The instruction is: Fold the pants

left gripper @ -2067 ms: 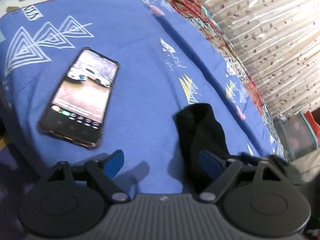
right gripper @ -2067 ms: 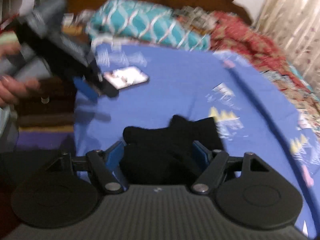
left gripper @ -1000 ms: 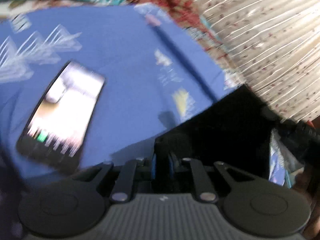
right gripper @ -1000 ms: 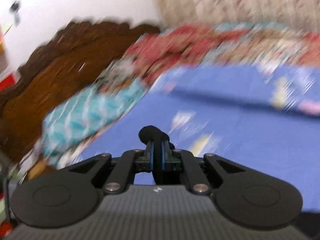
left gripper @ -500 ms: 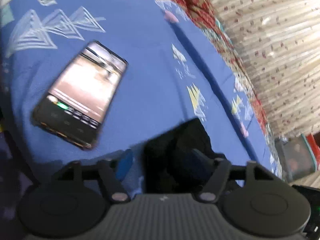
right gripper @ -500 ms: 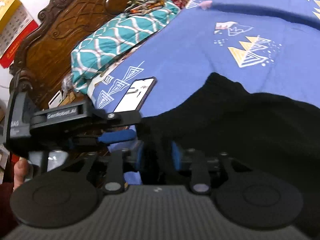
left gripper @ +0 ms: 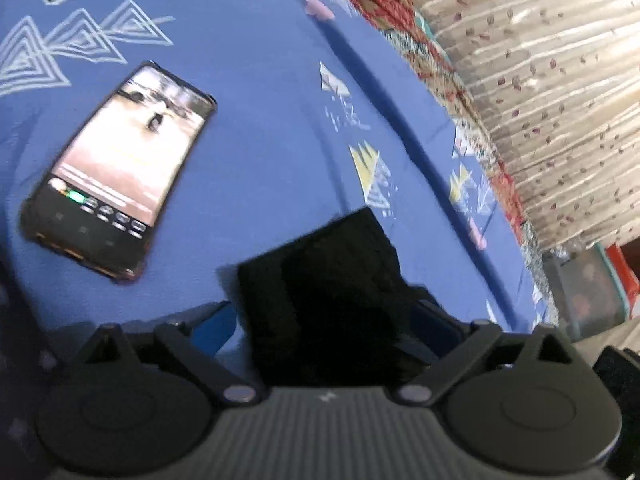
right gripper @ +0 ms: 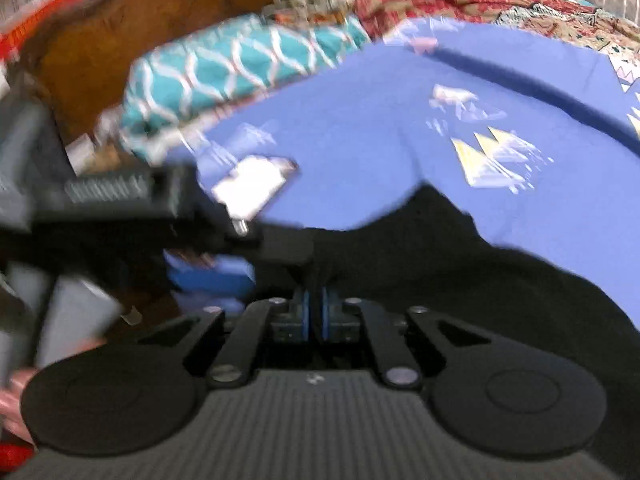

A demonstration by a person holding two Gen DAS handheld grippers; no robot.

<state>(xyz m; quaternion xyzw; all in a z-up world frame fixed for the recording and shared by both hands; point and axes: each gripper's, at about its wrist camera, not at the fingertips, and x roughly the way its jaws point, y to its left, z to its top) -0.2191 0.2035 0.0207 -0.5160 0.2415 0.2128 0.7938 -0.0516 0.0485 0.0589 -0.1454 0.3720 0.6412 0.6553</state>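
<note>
Blue bedsheet (left gripper: 260,80), black pants (left gripper: 320,280), left gripper (left gripper: 324,324) just spread, right gripper (right gripper: 314,316) pinching fabric

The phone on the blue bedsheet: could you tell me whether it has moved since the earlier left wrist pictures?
No. The phone lies in the same spot on the bedsheet, just below the white triangle print as before.

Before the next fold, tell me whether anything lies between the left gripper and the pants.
Nothing visible does. The black pants lie on the blue sheet right between the fingers of the open left gripper, whose jaws have just been opening. The phone lies apart, off to the left.
</note>
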